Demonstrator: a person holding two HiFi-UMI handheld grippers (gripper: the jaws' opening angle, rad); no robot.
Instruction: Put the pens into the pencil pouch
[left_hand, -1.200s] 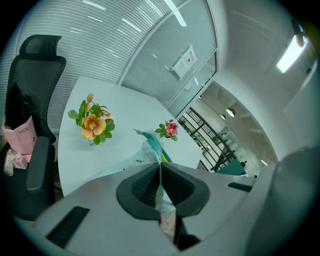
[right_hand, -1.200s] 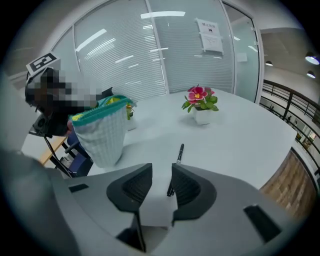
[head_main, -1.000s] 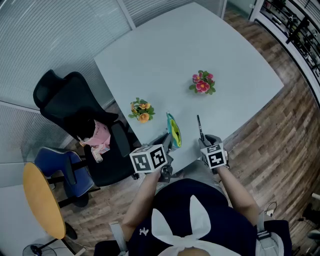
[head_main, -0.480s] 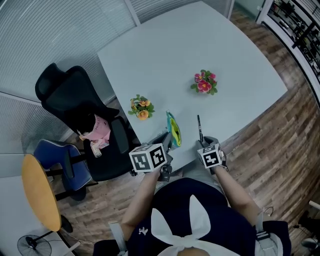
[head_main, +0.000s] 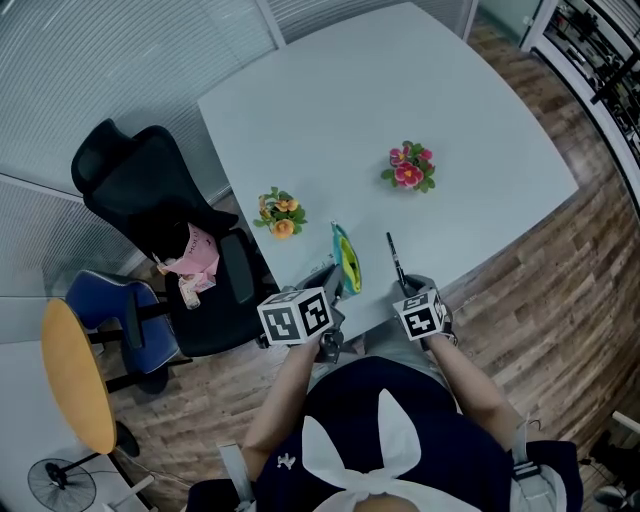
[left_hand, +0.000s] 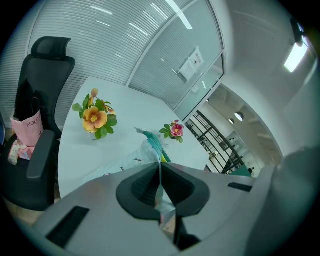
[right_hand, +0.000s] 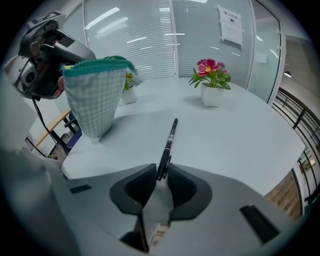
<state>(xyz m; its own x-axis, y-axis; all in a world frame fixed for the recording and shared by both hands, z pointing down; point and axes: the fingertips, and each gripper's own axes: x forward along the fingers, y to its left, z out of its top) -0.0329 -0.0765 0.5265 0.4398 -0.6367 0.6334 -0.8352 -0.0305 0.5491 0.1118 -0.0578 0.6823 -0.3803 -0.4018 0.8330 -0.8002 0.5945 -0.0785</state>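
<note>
Pale bench (head_main: 450, 100) has one pen (right_hand: 169, 142) by its near edge. The right gripper (right_hand: 160, 173) jaws have just been closing and pinch only its near tip, so it may tip and slip out. The left gripper (left_hand: 160, 172) jaws pinch the pencil pouch (head_main: 348, 265).

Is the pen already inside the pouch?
No, the whole pen shows in the open over the table, apart from the pouch to its left.

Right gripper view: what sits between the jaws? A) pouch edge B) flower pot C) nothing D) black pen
D: the right gripper has just been closing its jaws, and the near end of the black pen stands pinched between them.
</note>
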